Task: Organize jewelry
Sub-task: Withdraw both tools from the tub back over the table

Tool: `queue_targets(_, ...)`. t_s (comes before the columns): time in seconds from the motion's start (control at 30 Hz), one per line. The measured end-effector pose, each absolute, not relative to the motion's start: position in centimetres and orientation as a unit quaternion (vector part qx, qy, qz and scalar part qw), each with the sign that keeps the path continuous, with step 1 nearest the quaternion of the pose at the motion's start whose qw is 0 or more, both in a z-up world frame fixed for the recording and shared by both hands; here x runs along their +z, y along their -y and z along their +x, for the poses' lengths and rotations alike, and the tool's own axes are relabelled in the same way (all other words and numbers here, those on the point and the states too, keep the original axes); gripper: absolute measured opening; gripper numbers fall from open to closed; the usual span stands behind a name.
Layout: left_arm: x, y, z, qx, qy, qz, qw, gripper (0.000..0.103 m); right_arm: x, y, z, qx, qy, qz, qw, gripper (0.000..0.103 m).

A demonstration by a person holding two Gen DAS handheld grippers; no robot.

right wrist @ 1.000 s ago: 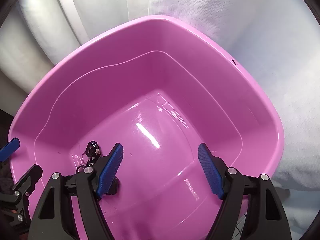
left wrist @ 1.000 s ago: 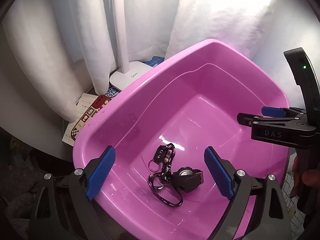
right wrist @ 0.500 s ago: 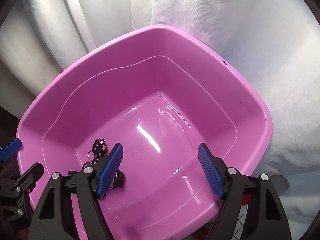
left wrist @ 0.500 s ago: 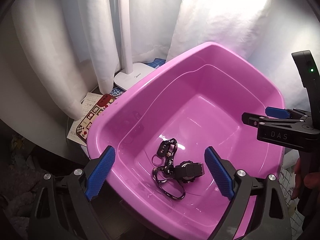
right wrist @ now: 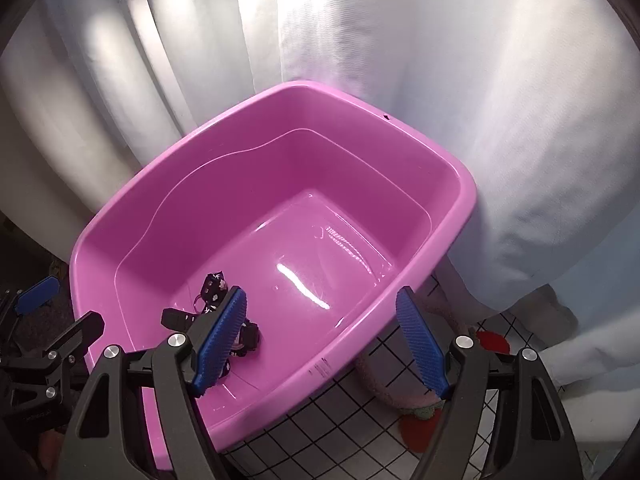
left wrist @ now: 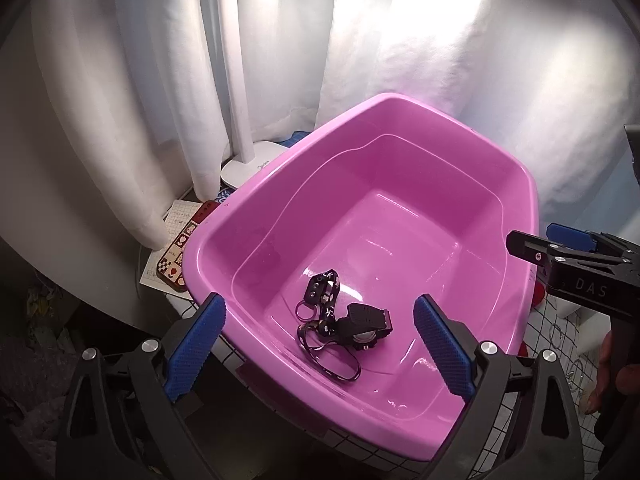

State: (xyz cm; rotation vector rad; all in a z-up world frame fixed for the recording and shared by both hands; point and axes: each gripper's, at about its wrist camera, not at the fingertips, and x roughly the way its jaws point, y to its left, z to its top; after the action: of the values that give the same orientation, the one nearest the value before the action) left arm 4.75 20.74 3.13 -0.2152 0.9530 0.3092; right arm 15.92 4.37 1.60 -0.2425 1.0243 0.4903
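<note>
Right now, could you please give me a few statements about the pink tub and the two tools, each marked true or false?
1. A black watch lies inside the pink tub. True.
2. The left tool is shut on the watch. False: its jaws stand open and empty.
3. A patterned black lanyard lies beside the watch. True.
4. The tub is full of water. False: no water shows in it, only the two items.
5. The right tool is open. True.

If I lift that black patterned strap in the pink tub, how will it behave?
The strap lies in loose loops, so it likely dangles limply. Its key ring probably swings. It touches the black watch, which might drag along the tub.
</note>
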Motion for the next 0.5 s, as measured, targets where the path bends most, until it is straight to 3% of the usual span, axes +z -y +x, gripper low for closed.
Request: queue_targets(0.5, 4.7, -11.2, 2.1, 0.05, -0.428, -0.034, 0.902, 0.097, 1.7, 12.5, 3.6, 0.113, -0.438, -0.032, 0.891, 0.074)
